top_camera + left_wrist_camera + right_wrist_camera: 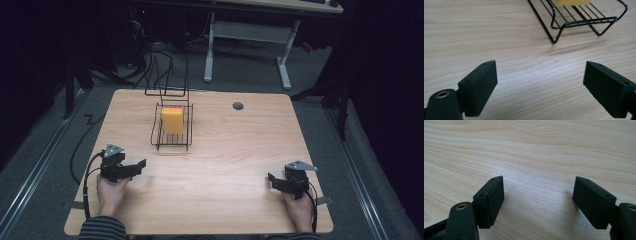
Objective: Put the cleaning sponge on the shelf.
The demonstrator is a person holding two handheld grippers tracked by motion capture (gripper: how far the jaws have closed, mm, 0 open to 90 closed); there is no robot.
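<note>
At the bottom of the high view, the left gripper (131, 168) sits low at the lower left of the pale wood-grain bench (235, 150) and the right gripper (278, 182) at the lower right, each held in a hand. Both have their fingers spread wide with nothing between them; in the left gripper view the two black fingers (480, 86) frame bare wood, and the right gripper view shows the same wide gap over bare wood.

Farther up, left of centre in the high view, stands a black wire rack (172, 131), and in it a yellow rectangular block (173, 120), probably a sponge, propped up on its edge against the wires. The left gripper view catches the rack's near end (579, 22) at its upper right, with the block's lower edge (573, 2) at the top of the frame.

If it is a sponge, the block should be light, soft and easily squashed, not fragile and not slippery. A grip across its two broad faces near the top edge, clear of the wires, looks best; the rack itself is light and may slide or lift along with it.
</note>
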